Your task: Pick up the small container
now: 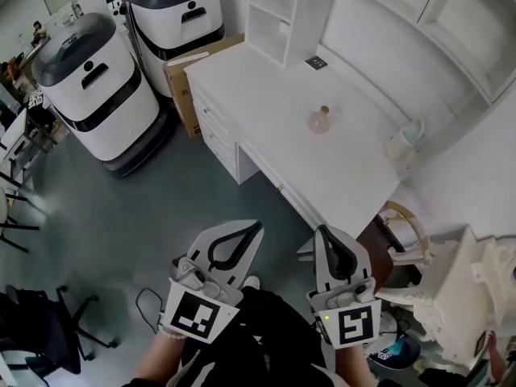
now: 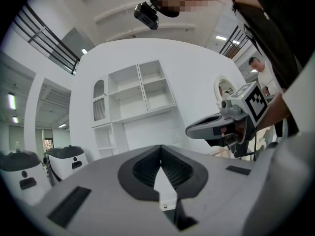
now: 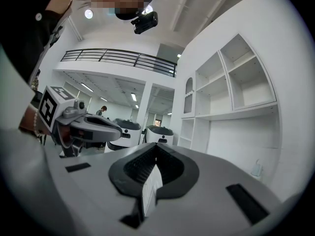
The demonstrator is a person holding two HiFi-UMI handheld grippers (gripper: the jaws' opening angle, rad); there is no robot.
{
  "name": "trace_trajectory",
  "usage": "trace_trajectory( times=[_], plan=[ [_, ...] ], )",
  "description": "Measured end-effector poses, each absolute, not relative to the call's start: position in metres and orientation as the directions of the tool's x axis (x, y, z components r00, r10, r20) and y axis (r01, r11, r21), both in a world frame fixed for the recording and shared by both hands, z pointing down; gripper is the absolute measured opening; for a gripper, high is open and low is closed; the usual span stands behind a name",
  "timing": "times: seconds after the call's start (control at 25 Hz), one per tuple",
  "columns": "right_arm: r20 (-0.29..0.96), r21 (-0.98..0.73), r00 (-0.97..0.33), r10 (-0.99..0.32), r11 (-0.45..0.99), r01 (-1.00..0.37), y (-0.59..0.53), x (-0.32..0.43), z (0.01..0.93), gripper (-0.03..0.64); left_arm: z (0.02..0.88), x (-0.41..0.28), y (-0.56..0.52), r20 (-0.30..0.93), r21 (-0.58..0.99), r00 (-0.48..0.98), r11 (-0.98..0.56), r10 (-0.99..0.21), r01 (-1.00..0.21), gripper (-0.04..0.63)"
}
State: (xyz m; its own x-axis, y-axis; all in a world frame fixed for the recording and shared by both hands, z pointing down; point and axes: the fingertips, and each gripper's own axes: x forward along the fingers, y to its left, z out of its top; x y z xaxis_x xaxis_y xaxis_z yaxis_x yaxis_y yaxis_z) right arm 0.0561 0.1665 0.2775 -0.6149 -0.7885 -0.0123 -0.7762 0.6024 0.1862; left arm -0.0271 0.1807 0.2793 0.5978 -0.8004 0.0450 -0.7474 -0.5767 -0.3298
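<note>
Pink small container (image 1: 320,120) sits on the desk (image 1: 258,95), its details indistinct.

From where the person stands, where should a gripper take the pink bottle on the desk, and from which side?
Probably the narrow neck of the bottle, from the open front of the desk: it stands upright, its round body is wider, shelves close the back.

Open floor (image 1: 193,192) lay before the tabletop (image 1: 266,111), whose near part was bare. On it stood the small container (image 1: 320,120) and a white jug (image 1: 402,143), well apart. Shelves (image 1: 278,14) walled the back; two white machines (image 1: 97,87) crowded the floor at left.
</note>
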Motion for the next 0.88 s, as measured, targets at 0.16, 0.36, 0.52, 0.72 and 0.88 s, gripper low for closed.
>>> trace_trajectory(
  times=[0.16, 0.36, 0.52, 0.72, 0.88],
  plan=[
    [-0.017, 0.186, -0.624, -0.782, 0.61, -0.77, 0.156, 0.062, 0.278, 0.002, 0.279, -0.021, 0.172, 0.048, -0.341, 0.587, -0.566, -0.808, -0.751, 0.002],
    [-0.032, 0.184, -0.62, -0.784, 0.605, -0.774, 0.149, 0.069, 0.275, 0.002, 0.274, -0.015, 0.163, 0.035, -0.361, 0.581, -0.552, -0.813, -0.751, 0.002],
    [-0.036, 0.18, -0.61, -0.792, 0.595, -0.783, 0.145, 0.077, 0.277, 0.002, 0.273, -0.008, 0.157, 0.03, -0.362, 0.589, -0.558, -0.808, -0.747, 0.002],
    [-0.041, 0.17, -0.598, -0.801, 0.584, -0.794, 0.14, 0.086, 0.278, 0.002, 0.27, -0.004, 0.148, 0.018, -0.367, 0.581, -0.546, -0.814, -0.753, 0.002],
    [-0.058, 0.163, -0.597, -0.8, 0.582, -0.797, 0.133, 0.087, 0.275, 0.002, 0.269, -0.003, 0.141, 0.018, -0.374, 0.584, -0.548, -0.811, -0.749, 0.002]
  ],
)
